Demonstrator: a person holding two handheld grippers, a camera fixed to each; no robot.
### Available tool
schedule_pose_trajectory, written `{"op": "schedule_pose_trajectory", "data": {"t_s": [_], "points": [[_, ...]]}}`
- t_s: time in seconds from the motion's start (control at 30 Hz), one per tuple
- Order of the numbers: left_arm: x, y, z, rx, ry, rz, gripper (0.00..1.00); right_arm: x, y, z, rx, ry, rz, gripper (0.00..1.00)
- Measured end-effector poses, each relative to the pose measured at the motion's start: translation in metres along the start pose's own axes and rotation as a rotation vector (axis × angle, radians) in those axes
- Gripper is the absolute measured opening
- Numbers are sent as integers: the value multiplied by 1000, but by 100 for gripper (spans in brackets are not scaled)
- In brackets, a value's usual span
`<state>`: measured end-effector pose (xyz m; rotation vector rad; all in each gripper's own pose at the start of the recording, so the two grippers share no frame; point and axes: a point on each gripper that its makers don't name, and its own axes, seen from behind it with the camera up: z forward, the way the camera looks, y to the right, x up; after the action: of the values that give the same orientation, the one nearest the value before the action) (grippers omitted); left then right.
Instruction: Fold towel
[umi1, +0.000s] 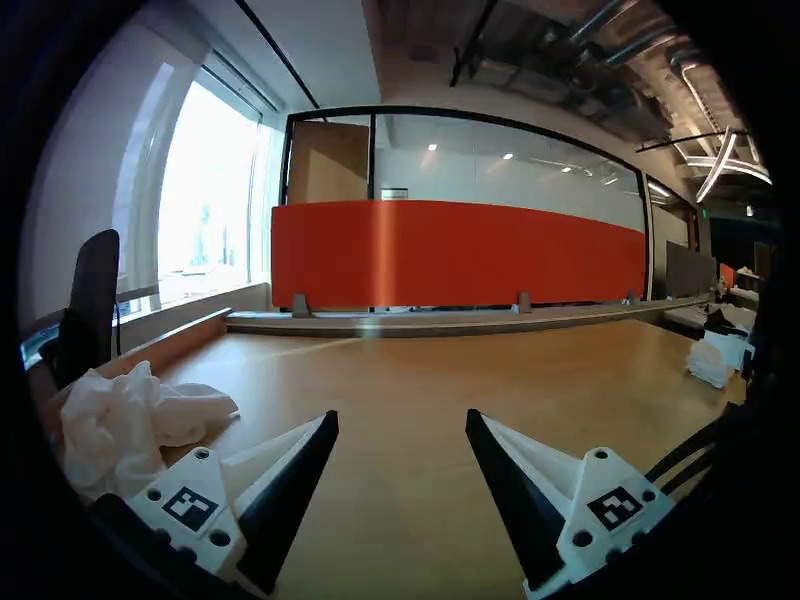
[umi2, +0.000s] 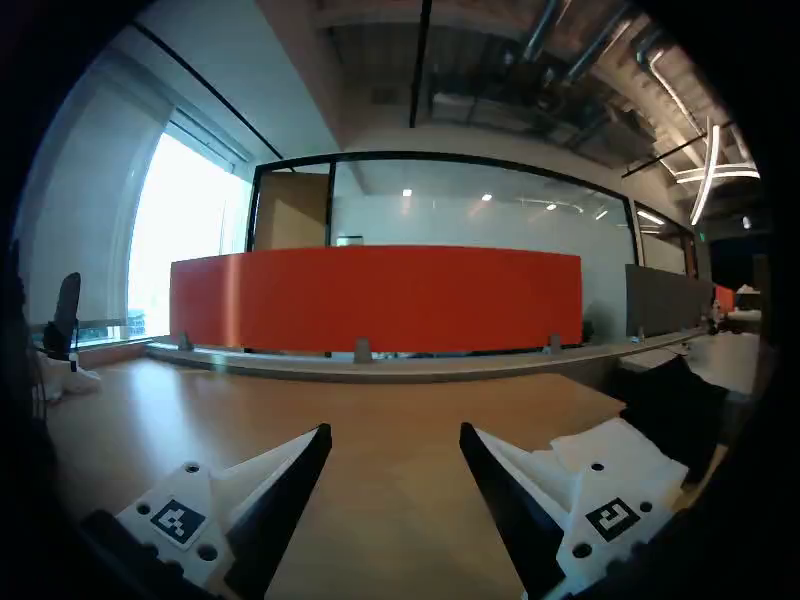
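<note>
In the left gripper view a black chair (umi1: 92, 300) is standing off the left edge of the worktop (umi1: 420, 370). The white towel (umi1: 130, 420) is lying just inside that edge, crumpled in a heap, so no long axis or heading can be told. Just to its right the left gripper (umi1: 400, 418) is pointing across bare wood, fingers spread apart and holding nothing. An orange divider (umi1: 450, 255) is running along the far edge, and a white bundle (umi1: 712, 362) is sitting near the right edge. In the right gripper view the right gripper (umi2: 395, 432) is likewise gaping empty.
</note>
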<state>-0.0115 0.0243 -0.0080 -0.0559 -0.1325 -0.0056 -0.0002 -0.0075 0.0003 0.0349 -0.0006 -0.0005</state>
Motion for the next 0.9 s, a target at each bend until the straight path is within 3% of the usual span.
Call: {"op": "schedule_pose_trajectory", "data": {"t_s": [0.5,0.9], "points": [[3,-7,6,51,36,-25,94,0,0,0,0,0,0,100],[6,-24,13,60,79,-2,94,0,0,0,0,0,0,100]]}}
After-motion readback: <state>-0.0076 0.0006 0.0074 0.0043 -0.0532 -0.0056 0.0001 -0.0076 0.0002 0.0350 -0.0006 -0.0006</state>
